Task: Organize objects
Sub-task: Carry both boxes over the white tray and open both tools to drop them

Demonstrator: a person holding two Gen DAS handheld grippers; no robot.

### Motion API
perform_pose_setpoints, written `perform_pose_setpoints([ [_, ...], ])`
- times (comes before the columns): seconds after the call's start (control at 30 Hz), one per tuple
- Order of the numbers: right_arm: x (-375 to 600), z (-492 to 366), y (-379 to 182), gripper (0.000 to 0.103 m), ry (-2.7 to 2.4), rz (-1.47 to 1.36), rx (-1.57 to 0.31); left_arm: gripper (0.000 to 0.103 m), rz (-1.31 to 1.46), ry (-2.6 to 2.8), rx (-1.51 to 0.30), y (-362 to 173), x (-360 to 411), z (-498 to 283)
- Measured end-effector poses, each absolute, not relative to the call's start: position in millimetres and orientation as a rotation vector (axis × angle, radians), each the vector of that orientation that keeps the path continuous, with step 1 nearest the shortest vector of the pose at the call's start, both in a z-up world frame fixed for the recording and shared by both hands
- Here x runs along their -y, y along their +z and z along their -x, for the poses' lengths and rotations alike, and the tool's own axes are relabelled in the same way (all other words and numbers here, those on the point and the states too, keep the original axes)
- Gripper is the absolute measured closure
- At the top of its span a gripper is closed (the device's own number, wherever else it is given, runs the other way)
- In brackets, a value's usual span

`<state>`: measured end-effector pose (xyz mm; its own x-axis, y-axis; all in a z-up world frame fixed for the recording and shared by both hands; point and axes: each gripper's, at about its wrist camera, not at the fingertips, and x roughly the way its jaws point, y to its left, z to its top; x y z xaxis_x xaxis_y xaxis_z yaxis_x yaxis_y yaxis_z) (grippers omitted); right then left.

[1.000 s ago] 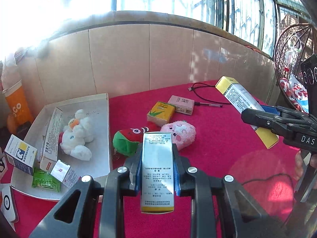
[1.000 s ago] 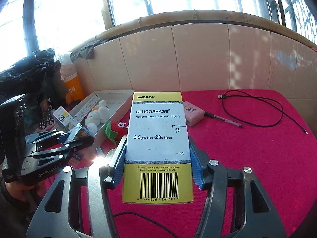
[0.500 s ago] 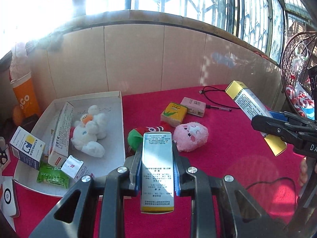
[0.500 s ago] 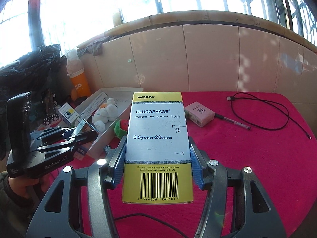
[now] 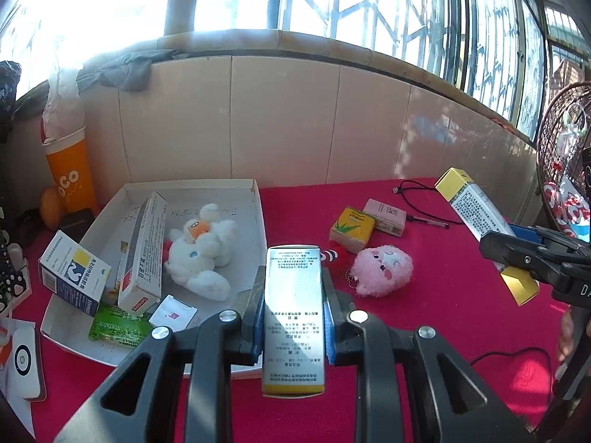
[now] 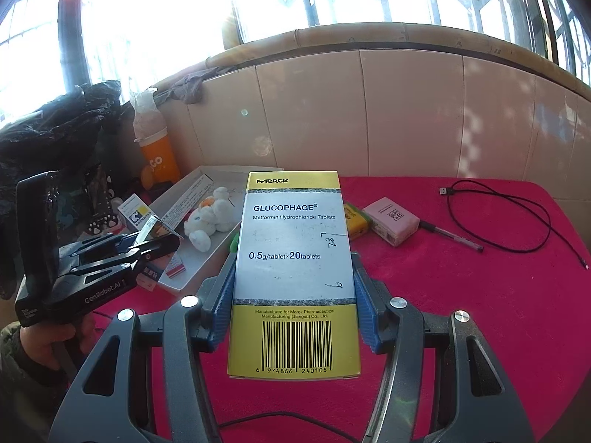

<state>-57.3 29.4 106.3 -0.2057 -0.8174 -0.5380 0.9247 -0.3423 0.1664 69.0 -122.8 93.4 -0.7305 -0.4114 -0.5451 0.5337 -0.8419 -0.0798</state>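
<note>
My left gripper (image 5: 293, 284) is shut on a narrow silver medicine box (image 5: 293, 317) with a yellow end, held above the near right corner of the white tray (image 5: 255, 199). In the tray lie a white plush (image 5: 201, 247), a long box (image 5: 144, 254) and a blue-and-white box (image 5: 74, 273). My right gripper (image 6: 293, 277) is shut on the yellow-and-white Glucophage box (image 6: 293, 269), over the red cloth. On the cloth rest a pink plush (image 5: 382, 269), a yellow-green box (image 5: 352, 229) and a pink box (image 5: 384, 216). A red-and-green plush (image 5: 332, 254) is mostly hidden behind the silver box.
A black cable (image 6: 517, 221) and a pen (image 6: 454, 238) lie at the back right of the cloth. An orange cup (image 5: 70, 181) stands left of the tray against the tiled wall. A wire basket (image 5: 561, 147) is at the far right, a black bag (image 6: 55, 129) at the far left.
Both grippers have swung left with their boxes still held. The tray now sits nearer the middle of the left wrist view, and more of it shows in the right wrist view.
</note>
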Motion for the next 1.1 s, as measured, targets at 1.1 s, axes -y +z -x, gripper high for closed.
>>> perform_pose_setpoints([
  [1.1,128,32,113,0.047,-1.621,-0.784,-0.188,0.079,-0.620,-2.280,-0.437,110,258,-126],
])
